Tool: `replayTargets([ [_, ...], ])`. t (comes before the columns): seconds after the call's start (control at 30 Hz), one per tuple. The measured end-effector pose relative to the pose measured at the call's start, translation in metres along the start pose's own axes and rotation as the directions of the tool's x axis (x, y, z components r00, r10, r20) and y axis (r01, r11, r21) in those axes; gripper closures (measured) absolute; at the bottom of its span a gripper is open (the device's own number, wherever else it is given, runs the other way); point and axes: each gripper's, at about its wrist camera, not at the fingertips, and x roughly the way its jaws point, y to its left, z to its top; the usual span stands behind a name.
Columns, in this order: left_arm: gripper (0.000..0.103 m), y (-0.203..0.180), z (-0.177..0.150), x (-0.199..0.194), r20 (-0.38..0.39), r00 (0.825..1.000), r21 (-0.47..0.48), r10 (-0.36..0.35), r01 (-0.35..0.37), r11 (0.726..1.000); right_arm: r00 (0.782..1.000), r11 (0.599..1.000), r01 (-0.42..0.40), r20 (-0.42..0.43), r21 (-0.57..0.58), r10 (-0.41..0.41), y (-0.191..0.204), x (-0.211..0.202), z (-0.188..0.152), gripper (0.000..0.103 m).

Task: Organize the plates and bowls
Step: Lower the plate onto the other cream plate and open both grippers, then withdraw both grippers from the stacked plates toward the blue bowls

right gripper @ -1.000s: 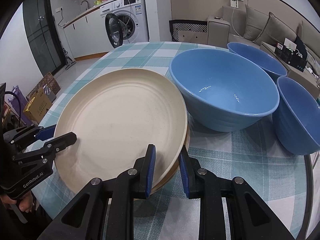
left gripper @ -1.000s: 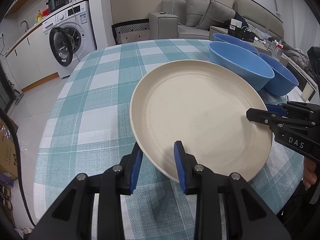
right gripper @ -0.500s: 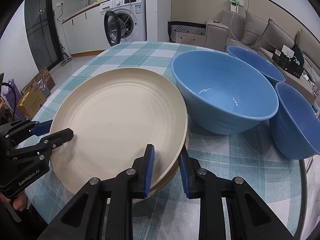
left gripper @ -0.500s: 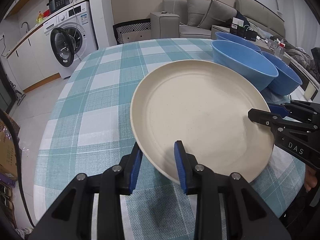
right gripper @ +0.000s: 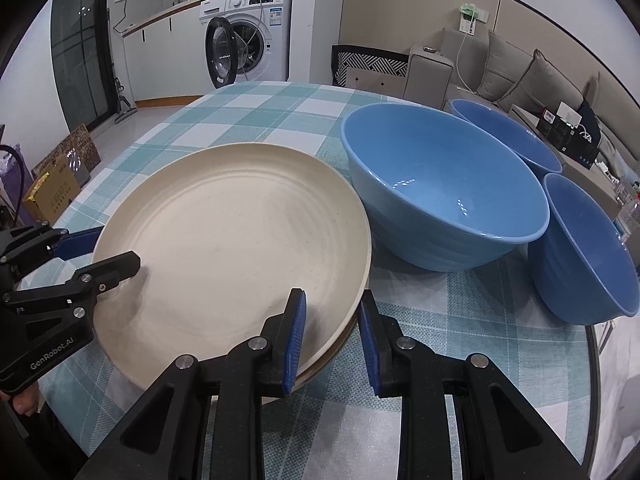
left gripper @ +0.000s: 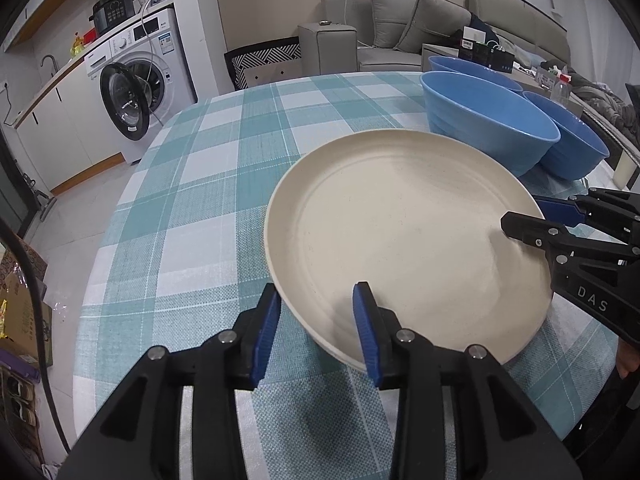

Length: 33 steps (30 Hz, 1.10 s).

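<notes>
A large cream plate (left gripper: 404, 236) lies on the checked tablecloth, and it also shows in the right wrist view (right gripper: 236, 248), where the edge of a second cream plate (right gripper: 340, 344) shows stacked under it. My left gripper (left gripper: 316, 328) is open, its fingers straddling the plate's near rim. My right gripper (right gripper: 332, 332) is open, its fingers straddling the rim on the opposite side. Three blue bowls stand beside the plates: a big one (right gripper: 440, 188), one behind it (right gripper: 508, 140) and one at the right (right gripper: 588, 248).
The round table (left gripper: 192, 208) has a teal checked cloth, with its edge close to the plates on my side. A washing machine (left gripper: 136, 92), a sofa (left gripper: 420, 28) and a cardboard box (right gripper: 52, 196) stand around it on the floor.
Both cameras have risen and pulled back slightly, so the plates and bowls sit lower in view. The grippers stay open around the plate rim.
</notes>
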Motion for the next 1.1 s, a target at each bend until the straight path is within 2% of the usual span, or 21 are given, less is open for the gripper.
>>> replayTargets([
  [0.47, 0.063, -0.001, 0.001, 0.002, -0.002, 1.0, -0.001, 0.006, -0.006, 1.0, 1.0, 1.0, -0.004, 0.001, 0.002, 0.004, -0.001, 0.007, -0.004, 0.074],
  [0.7, 0.055, -0.001, -0.001, 0.003, -0.01, 1.0, -0.015, -0.021, 0.021, 1.0, 0.998, 0.998, -0.057, 0.004, 0.016, 0.057, -0.008, 0.003, -0.006, 0.071],
  [0.8, 0.053, 0.0, -0.001, 0.0, -0.008, 0.999, -0.026, -0.034, 0.034, 0.999, 0.997, 0.997, -0.081, 0.021, 0.018, 0.08, -0.009, -0.002, -0.004, 0.06],
  [0.83, 0.05, 0.0, 0.0, -0.001, -0.006, 0.999, -0.029, -0.037, 0.037, 0.999, 0.996, 0.996, -0.085, 0.028, 0.018, 0.084, -0.009, -0.005, -0.004, 0.053],
  [0.97, 0.045, 0.003, 0.002, -0.008, 0.013, 0.999, -0.046, -0.048, 0.049, 0.998, 0.993, 0.995, -0.095, 0.066, 0.01, 0.095, -0.008, -0.02, -0.001, 0.034],
  [1.07, 0.041, 0.007, 0.004, -0.015, 0.029, 0.998, -0.058, -0.06, 0.062, 0.996, 0.99, 0.994, -0.11, 0.089, 0.012, 0.109, -0.008, -0.03, 0.002, 0.028],
  [1.1, 0.036, 0.008, 0.005, -0.017, 0.036, 0.997, -0.064, -0.066, 0.068, 0.996, 0.99, 0.994, -0.109, 0.095, 0.012, 0.108, -0.008, -0.033, 0.002, 0.026],
])
